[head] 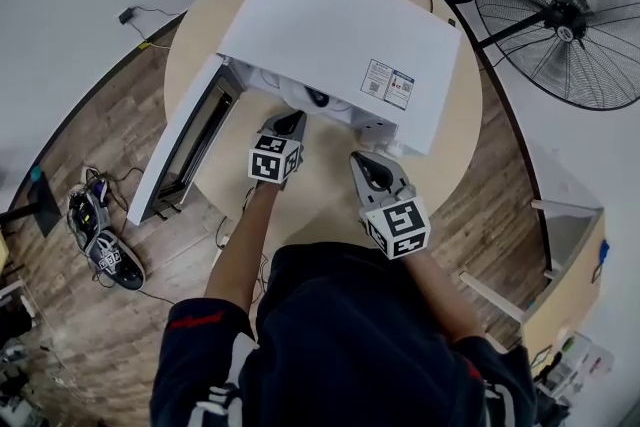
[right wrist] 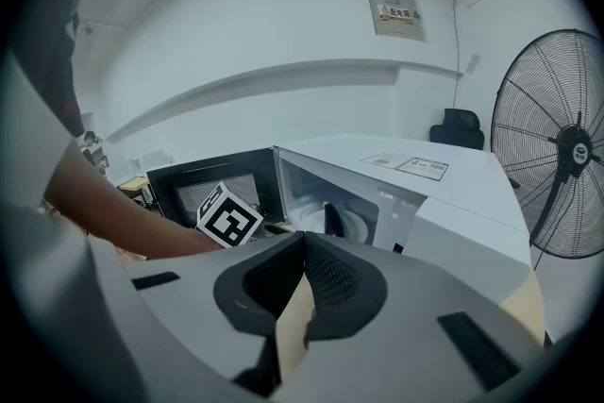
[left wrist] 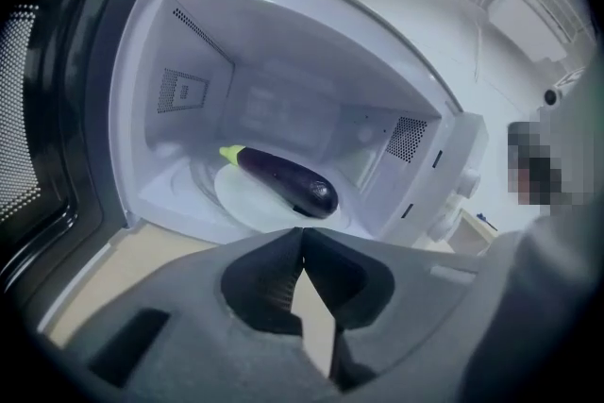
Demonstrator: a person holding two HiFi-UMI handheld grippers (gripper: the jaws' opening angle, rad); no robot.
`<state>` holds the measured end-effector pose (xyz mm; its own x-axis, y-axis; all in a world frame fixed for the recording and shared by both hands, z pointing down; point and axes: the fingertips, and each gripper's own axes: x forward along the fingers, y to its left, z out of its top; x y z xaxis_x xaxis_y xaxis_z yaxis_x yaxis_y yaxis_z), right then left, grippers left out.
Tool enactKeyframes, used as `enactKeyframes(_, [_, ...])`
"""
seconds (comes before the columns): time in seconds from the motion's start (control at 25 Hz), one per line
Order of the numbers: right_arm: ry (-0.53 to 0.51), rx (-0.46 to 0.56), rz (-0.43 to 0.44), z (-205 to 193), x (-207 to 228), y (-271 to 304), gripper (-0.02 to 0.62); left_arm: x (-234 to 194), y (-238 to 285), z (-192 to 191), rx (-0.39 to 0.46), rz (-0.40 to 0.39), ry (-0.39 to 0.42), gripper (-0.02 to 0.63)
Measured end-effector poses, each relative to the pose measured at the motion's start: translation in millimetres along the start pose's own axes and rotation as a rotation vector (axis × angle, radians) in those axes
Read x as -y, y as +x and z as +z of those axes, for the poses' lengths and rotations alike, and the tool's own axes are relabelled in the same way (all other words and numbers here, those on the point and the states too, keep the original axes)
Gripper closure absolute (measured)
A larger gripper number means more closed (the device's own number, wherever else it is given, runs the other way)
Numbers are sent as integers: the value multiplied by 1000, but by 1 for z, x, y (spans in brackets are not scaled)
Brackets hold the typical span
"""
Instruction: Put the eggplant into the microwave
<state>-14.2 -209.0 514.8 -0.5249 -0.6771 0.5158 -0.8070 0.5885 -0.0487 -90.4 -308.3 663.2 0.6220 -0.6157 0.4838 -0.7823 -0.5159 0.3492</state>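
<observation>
A dark purple eggplant (left wrist: 288, 184) with a green stem lies on the white turntable plate (left wrist: 241, 201) inside the white microwave (head: 340, 25). Its black-windowed door (head: 190, 140) stands swung open to the left. My left gripper (left wrist: 302, 231) is shut with nothing between its fingers, just in front of the cavity opening (head: 290, 120). My right gripper (right wrist: 304, 236) is also shut and empty, to the right of the left one (head: 362, 160), before the microwave's front. In the right gripper view the eggplant (right wrist: 335, 220) shows as a dark sliver inside the microwave (right wrist: 425, 203).
The microwave sits on a round wooden table (head: 330, 200). A large black floor fan (head: 565, 10) stands at the back right. Shoes (head: 100, 235) and cables lie on the floor at the left. A wooden cabinet (head: 570, 275) is at the right.
</observation>
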Motion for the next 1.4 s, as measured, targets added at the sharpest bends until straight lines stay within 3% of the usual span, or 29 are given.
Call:
enactKeyframes(0.88, [0,-4,-7,0,4,1,584,-12,25,16,-24,19,-28,589])
enactKeyframes(1.4, [-30,36,44,13,-9,-2,584,-7,-33,23,46,45,5,589])
